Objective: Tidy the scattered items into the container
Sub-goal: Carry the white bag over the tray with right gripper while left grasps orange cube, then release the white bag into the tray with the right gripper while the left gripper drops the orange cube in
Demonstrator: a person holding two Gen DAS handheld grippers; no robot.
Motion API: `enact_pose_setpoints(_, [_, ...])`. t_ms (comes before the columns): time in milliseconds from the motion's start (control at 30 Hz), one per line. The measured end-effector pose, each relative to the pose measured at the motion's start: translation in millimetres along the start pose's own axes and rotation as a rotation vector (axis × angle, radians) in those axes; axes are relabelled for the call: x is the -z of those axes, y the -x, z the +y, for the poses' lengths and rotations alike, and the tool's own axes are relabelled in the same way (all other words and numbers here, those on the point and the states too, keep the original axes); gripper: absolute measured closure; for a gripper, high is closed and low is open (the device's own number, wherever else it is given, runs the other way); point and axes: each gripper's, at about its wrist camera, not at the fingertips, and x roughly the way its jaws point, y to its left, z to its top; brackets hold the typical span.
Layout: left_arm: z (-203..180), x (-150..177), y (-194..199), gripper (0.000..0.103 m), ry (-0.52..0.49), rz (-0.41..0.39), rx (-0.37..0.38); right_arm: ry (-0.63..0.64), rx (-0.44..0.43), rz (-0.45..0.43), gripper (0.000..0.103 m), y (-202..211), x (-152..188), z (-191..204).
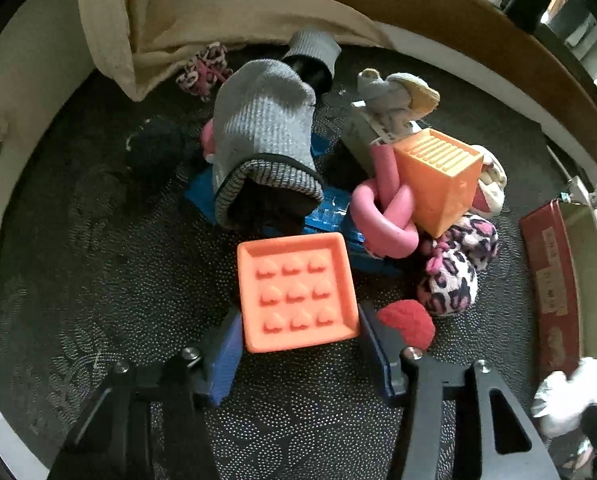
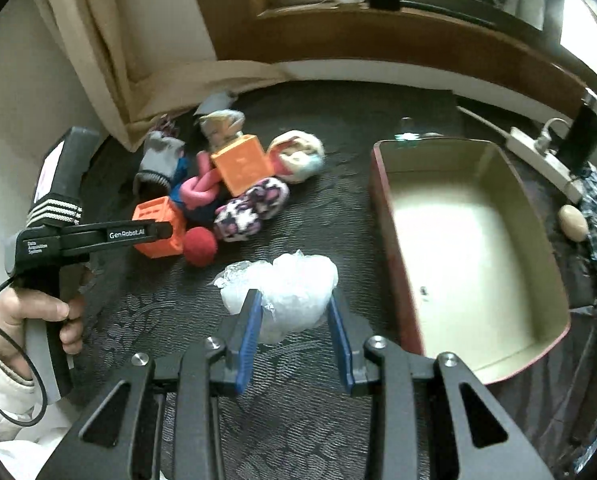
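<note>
Big dark patterned floor cloth (image 2: 298,420) under everything. On the right side of it, a big red box (image 2: 390,216) with a pale inside, nothing in it yet that shows. On the left, a heap of toys and socks: grey knit sock (image 1: 262,132), pink knotted tube (image 1: 382,216), orange cube (image 1: 442,180) by the heap, spotty leopard socks (image 1: 454,272), small red ball (image 1: 408,322).

Right gripper (image 2: 294,332) squeezing a crumpled clear plastic bag (image 2: 286,288) between its blue pads, near the box's left wall. Very light and squishy, probably slippery too, so best pinched deep in the bunched middle, not by a loose flap.

Left gripper (image 1: 298,344) spread wide, one blue pad on each side of an orange cube with little heart bumps (image 1: 296,296). Touching or just beside the flat sides, hard to tell which. Likely stiff, light plastic with smooth sides, so best squeezed square on two flat faces, low down, to stop twisting. A fair way to carry over to the box.
</note>
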Motion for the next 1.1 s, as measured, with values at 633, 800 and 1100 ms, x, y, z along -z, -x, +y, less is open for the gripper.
enact_pose_setpoints(633, [-107, 14, 86, 0.048, -0.091, -0.172, 0.095, -0.168, 0.118, -0.124, 0.067, 55, 7, -130])
enact_pose_setpoints(800, [-169, 27, 102, 0.048, -0.182, -0.183, 0.159, -0.177, 0.137, -0.126, 0.067, 64, 16, -153])
enact_pose_setpoints(1100, [-249, 36, 105, 0.047, -0.302, -0.16, 0.255, -0.161, 0.135, -0.081, 0.053, 69, 28, -174])
